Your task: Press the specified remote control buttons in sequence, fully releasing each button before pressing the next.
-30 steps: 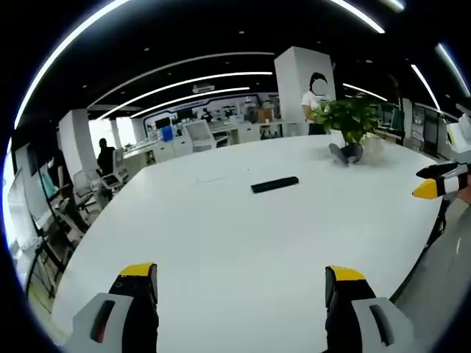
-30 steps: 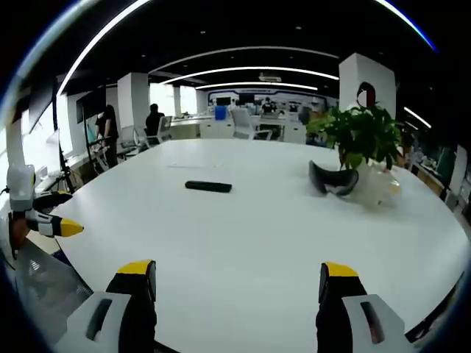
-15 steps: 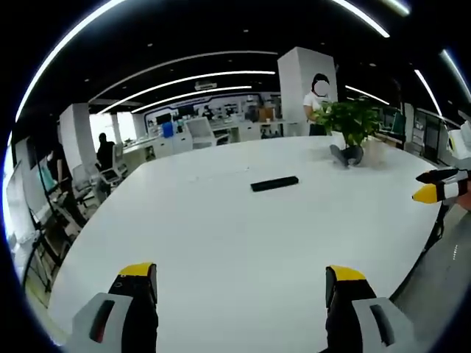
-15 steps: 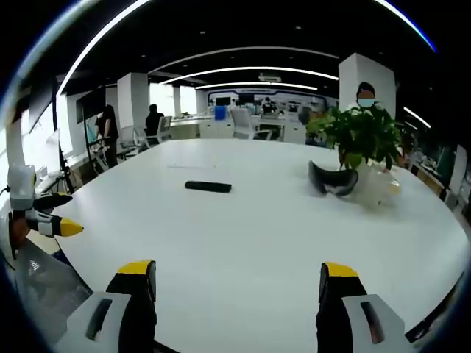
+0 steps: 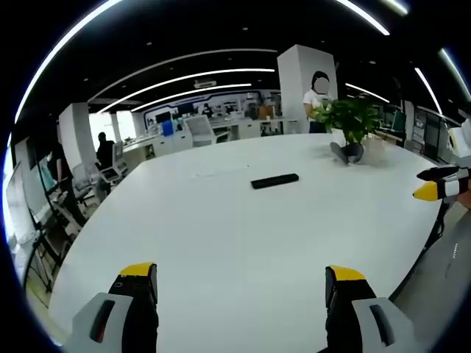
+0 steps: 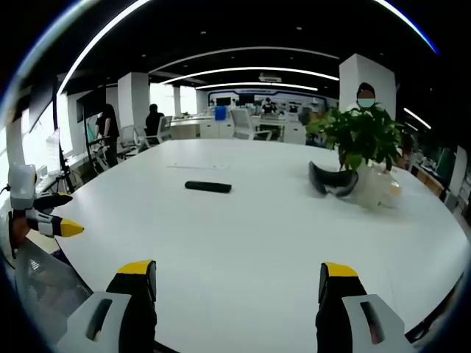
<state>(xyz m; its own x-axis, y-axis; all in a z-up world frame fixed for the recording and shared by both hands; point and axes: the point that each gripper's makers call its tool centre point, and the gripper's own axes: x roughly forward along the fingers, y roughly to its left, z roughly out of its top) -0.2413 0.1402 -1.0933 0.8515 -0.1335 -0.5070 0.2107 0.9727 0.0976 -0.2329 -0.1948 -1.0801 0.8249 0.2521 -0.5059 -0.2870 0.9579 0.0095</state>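
With both the left gripper (image 5: pixel 241 283) and right gripper (image 6: pixel 240 279) empty, jaws spread, one should approach the slim black remote control (image 6: pixel 208 187) at centre-left, closing its jaws first to press precisely.

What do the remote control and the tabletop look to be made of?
Remote control: likely matte black plastic, a slim dark bar with no glare; buttons too small to make out. Table: smooth white laminate or painted board, probably; it shows a soft, even sheen.

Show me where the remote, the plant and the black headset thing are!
remote control (image 6: pixel 208 187), right gripper view, middle of its body.
potted plant (image 6: pixel 362 132), right gripper view, its leaves.
black headset (image 6: pixel 333 181), right gripper view, its front band.
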